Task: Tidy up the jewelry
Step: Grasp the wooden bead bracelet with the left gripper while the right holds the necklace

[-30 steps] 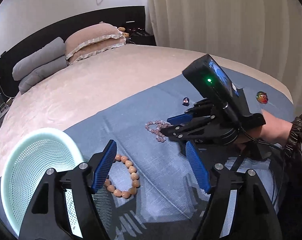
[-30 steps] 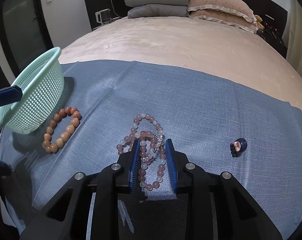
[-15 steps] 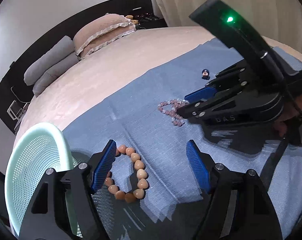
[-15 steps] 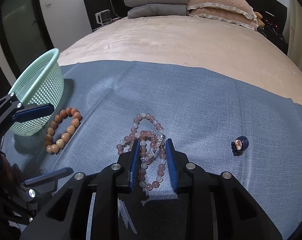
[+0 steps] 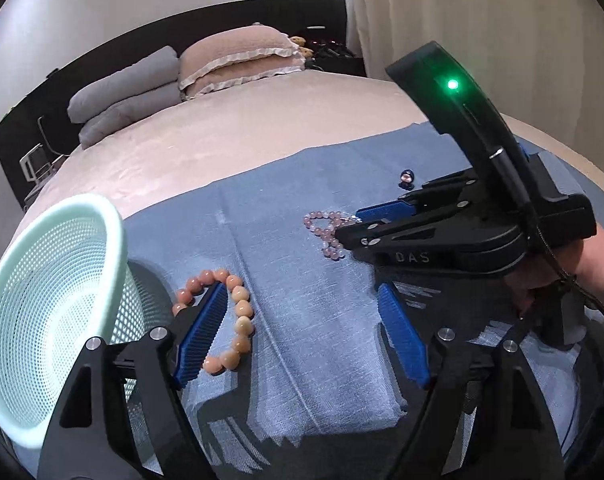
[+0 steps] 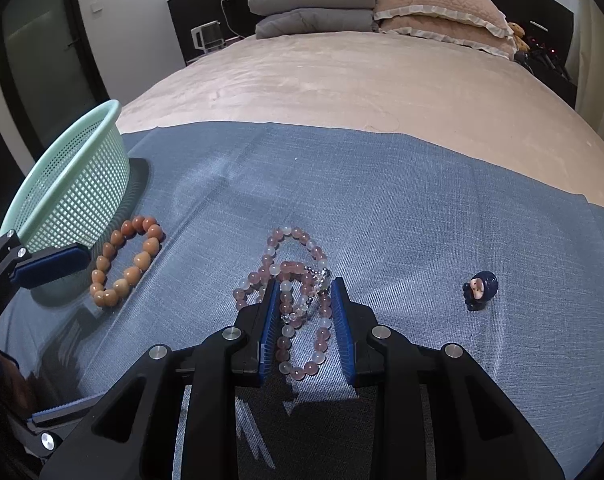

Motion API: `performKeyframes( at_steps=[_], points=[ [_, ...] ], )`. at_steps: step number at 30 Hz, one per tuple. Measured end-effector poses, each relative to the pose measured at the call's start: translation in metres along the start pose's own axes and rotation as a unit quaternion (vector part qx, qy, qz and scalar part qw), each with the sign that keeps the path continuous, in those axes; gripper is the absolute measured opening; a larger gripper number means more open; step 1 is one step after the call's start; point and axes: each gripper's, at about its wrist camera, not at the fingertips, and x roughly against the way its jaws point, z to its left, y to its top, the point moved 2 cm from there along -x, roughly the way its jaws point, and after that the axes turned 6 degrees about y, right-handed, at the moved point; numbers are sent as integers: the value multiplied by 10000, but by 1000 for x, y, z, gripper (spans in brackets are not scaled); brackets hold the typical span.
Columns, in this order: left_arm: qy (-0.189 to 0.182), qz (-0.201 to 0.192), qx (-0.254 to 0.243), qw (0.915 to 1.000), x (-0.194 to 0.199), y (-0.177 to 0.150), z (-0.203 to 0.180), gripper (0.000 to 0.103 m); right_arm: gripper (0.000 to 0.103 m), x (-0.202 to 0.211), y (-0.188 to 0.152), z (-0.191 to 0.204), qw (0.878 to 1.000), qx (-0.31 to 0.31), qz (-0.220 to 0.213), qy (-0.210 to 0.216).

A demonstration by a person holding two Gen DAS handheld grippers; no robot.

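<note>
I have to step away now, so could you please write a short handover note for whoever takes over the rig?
Left gripper: open, empty, low over the orange bead bracelet beside the mint basket.
Right gripper: jaws partly open, straddling the pink bead strand on the blue cloth; not yet clamped.
Small blue charm lies apart, to the right.
Done: nothing seen in the basket.
Left: grip each piece and move it, probably to the basket.

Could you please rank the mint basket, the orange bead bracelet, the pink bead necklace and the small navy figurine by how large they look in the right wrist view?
1. mint basket
2. pink bead necklace, though it lies nearest the camera
3. orange bead bracelet, close to the necklace in apparent size
4. small navy figurine
</note>
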Motion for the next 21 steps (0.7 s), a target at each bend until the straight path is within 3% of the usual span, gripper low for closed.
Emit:
performKeyframes(
  at_steps=[2, 7, 11, 13, 16, 18, 19, 21],
  points=[
    [272, 160, 118, 9994, -8, -4, 4, 77, 25, 1, 0, -1, 10000, -1, -2, 9],
    [508, 312, 447, 9972, -21, -1, 17, 77, 25, 1, -1, -2, 10000, 2, -12, 17],
    [320, 976, 578, 9930, -50, -5, 23, 77, 25, 2, -1, -3, 10000, 4, -22, 25],
    [207, 987, 699, 9924, -51, -7, 27, 76, 25, 2, -2, -2, 10000, 25, -26, 10],
    [184, 967, 577, 9935, -51, -7, 23, 57, 26, 2, -2, -2, 10000, 33, -18, 9],
    [182, 934, 447, 9945, -49, -5, 18, 26, 25, 2, -2, -1, 10000, 33, -11, 5],
    [191, 950, 420, 9944, -49, -5, 17, 20, 25, 2, -2, -2, 10000, 30, 18, 42],
    [176, 989, 528, 9935, -50, -6, 21, 12, 11, 3, -2, -3, 9999, -21, 8, 135]
  ],
)
